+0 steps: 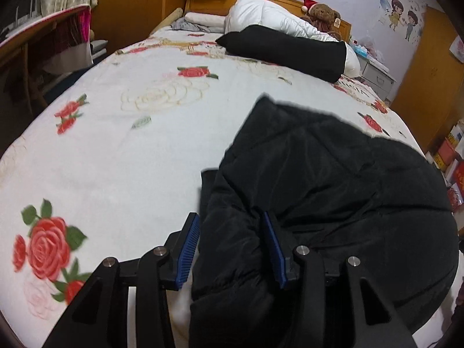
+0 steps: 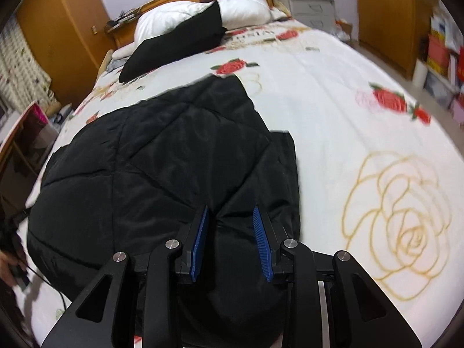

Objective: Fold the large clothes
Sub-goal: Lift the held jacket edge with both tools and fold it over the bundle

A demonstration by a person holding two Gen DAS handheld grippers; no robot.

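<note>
Left wrist view: our left gripper has its fingers clamped on a bunched edge of the black jacket, which stretches ahead and rightward across the bed.

Right wrist view: our right gripper pinches the opposite edge; the jacket runs ahead and leftward.

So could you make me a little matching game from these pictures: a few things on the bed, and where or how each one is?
Things:
1. black jacket
2. teddy bear
3. white duvet
4. red rose print

Places:
A. against the wooden headboard
B. on the bedspread itself
C. gripped at its near edge by both grippers
D. bundled at the head of the bed, under a black cloth

Pairs: 1-C, 2-A, 3-D, 4-B
</note>
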